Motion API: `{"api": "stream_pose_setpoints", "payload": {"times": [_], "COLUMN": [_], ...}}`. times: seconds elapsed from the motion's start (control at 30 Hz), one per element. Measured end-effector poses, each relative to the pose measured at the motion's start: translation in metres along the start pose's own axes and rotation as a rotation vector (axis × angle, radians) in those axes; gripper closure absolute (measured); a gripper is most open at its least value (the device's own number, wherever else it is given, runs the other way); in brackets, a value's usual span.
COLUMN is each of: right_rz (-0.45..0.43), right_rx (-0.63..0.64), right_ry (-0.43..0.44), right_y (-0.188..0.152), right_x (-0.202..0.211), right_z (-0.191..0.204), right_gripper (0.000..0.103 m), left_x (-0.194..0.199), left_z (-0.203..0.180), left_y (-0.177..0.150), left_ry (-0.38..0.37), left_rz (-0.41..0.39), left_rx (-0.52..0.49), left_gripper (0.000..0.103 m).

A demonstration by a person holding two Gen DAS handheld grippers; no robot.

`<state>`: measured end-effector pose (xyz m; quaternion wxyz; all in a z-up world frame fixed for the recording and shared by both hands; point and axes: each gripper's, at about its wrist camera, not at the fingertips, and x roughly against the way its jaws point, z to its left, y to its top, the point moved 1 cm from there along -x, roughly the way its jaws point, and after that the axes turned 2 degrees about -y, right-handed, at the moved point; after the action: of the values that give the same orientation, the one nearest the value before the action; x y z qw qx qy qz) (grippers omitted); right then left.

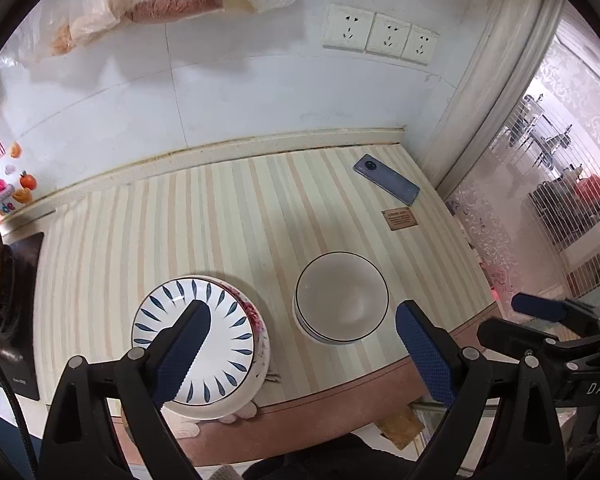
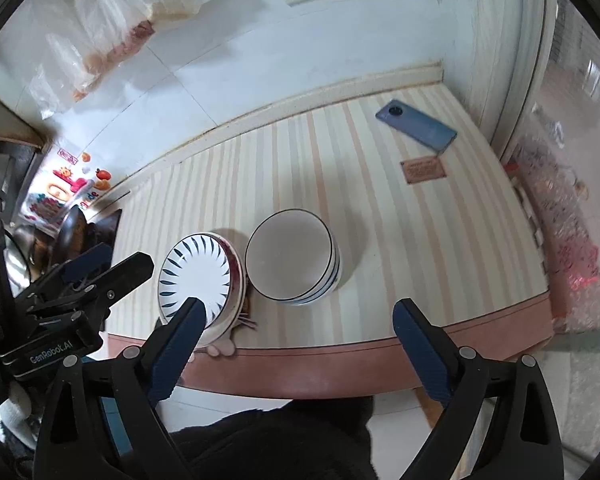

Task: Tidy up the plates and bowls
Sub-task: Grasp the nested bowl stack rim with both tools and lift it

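Plates [image 1: 204, 344] stacked just left of the nested bowls [image 1: 342, 300], near the counter's front edge [image 1: 340, 396], could be nudged off if either released, empty gripper, left [image 1: 300, 344] or right [image 2: 296, 344], descends carelessly.

Plates: two stacked, near left, blue-leaf plate [image 1: 198, 340] atop pink-patterned plate [image 1: 260, 322].
Bowls: stack [image 1: 342, 298] right of plates; three rims visible in right wrist view, exact count unsure.
Phone: one [image 1: 386, 179], far right.
Wall sockets: three [image 1: 380, 35].
Brown label: one [image 1: 399, 219].
Grippers: two, left gripper [image 1: 300, 346], right gripper [image 2: 296, 346].
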<state>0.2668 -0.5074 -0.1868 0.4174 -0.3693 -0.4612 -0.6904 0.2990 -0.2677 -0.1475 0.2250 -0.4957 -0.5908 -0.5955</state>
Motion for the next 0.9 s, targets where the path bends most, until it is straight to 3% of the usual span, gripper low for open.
{"api": "stream_pose_setpoints", "payload": {"times": [0.33, 0.6, 0.9], "right_rz": [0.162, 0.308, 0.397], "right_rx": [-0.156, -0.271, -0.312], "right_ry": [0.117, 0.201, 0.248], "right_y": [0.014, 0.015, 0.015], "right_x": [-0.106, -0.200, -0.256], "right_z": [-0.039, -0.062, -0.065], "right_gripper": [0.006, 0.006, 0.006], "left_x": [-0.097, -0.176, -0.233], "left_z": [0.027, 0.034, 0.025], "left_y": [0.019, 0.026, 0.023], "left_ry": [-0.073, -0.113, -0.164], "left_rz": [0.188, 0.348, 0.498], "left_rx": [0.049, 0.017, -0.036], "left_gripper": [0.008, 0.008, 0.008]}}
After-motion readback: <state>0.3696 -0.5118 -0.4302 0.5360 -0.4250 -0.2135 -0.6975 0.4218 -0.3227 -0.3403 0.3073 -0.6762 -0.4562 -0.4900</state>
